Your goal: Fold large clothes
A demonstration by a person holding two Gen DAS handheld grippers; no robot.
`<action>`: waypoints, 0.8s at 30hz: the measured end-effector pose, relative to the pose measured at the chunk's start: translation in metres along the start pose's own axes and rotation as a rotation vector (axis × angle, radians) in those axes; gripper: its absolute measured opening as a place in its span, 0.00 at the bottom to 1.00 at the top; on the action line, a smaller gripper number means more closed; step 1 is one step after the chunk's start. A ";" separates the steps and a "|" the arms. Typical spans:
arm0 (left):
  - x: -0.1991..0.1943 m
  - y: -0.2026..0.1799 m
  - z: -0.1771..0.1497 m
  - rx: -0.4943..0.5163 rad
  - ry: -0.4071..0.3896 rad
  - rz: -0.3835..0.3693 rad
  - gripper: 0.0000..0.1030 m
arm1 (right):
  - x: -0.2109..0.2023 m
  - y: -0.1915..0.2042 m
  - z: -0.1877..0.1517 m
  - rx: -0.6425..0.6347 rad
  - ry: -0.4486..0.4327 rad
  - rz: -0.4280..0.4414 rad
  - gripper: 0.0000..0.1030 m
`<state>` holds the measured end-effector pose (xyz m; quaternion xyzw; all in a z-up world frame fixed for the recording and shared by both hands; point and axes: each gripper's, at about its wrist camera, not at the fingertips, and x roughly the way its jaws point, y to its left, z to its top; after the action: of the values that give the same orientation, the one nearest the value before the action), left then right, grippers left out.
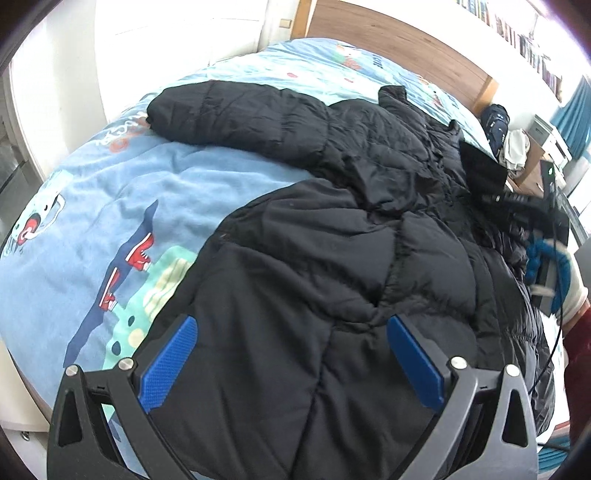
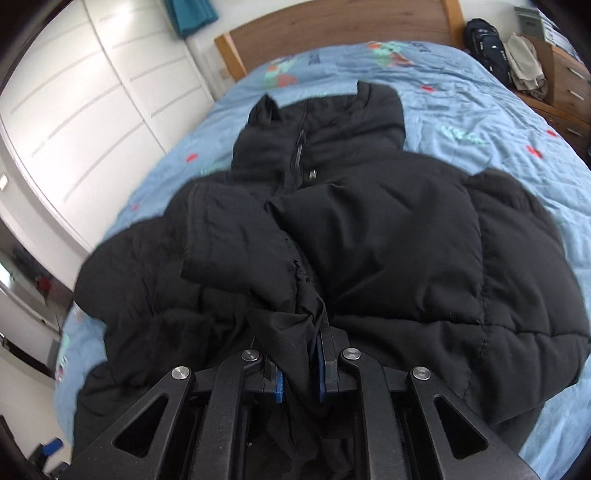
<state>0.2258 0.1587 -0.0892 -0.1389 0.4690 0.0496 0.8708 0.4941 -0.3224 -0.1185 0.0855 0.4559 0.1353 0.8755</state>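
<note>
Right hand-held gripper (image 2: 300, 363) is clenched on a bunched fold of the black puffer jacket (image 2: 369, 240), which lies spread across the bed (image 2: 461, 110). Left hand-held gripper (image 1: 291, 354) hangs released above the hem. Padding looks bulky, soft and slippery; seams and cuffs should grip best. Bed edges sit near, leaving room toward the headboard (image 2: 332, 33).

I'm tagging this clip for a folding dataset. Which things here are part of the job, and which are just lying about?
Part of the job:
black jacket
bed it lies on
right gripper, jaws shut on the jacket
left gripper, jaws open

Lying about:
backpack
wooden dresser
pale cloth on the dresser
wardrobe
</note>
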 end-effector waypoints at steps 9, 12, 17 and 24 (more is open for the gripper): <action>-0.004 0.006 -0.003 -0.015 -0.013 -0.004 1.00 | -0.002 0.002 -0.014 -0.009 0.057 0.038 0.42; -0.009 0.004 -0.002 -0.012 -0.034 -0.002 1.00 | -0.011 0.012 -0.019 -0.059 0.069 0.051 0.53; -0.012 0.003 0.003 -0.019 -0.042 -0.020 1.00 | -0.039 0.015 -0.020 -0.088 0.015 0.063 0.52; -0.003 0.005 0.017 -0.020 -0.034 -0.010 1.00 | -0.044 -0.018 0.006 -0.001 -0.049 -0.091 0.52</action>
<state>0.2373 0.1681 -0.0788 -0.1491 0.4529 0.0522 0.8774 0.4776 -0.3536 -0.0863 0.0677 0.4376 0.0935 0.8918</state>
